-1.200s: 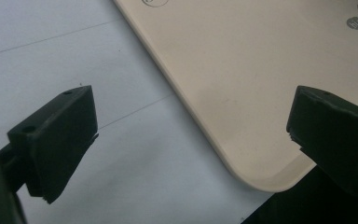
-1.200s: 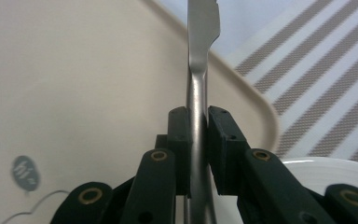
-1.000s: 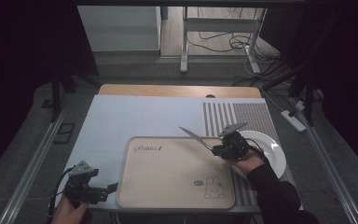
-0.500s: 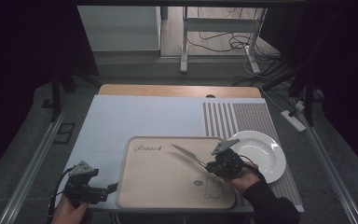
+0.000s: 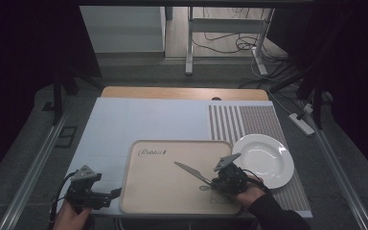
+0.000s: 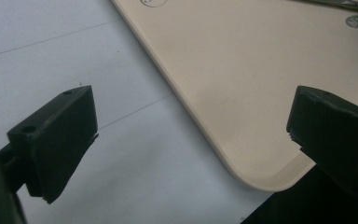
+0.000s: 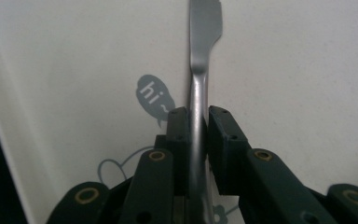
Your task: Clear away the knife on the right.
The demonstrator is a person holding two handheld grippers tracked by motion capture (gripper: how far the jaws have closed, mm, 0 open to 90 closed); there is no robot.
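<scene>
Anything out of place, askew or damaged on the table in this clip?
Nothing stands out. The white plate sits intact beside the beige tray, which lies square on the table. The right hand-held gripper holds a butter knife over the tray; the left hand-held gripper waits open at the tray's corner.

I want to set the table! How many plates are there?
1. The white plate sits on the table's right side, just right of the tray. Nothing seems to hide another.

"hi" in a speech bubble [image 7: 154,100] on the tray [image 7: 307,93]
</scene>
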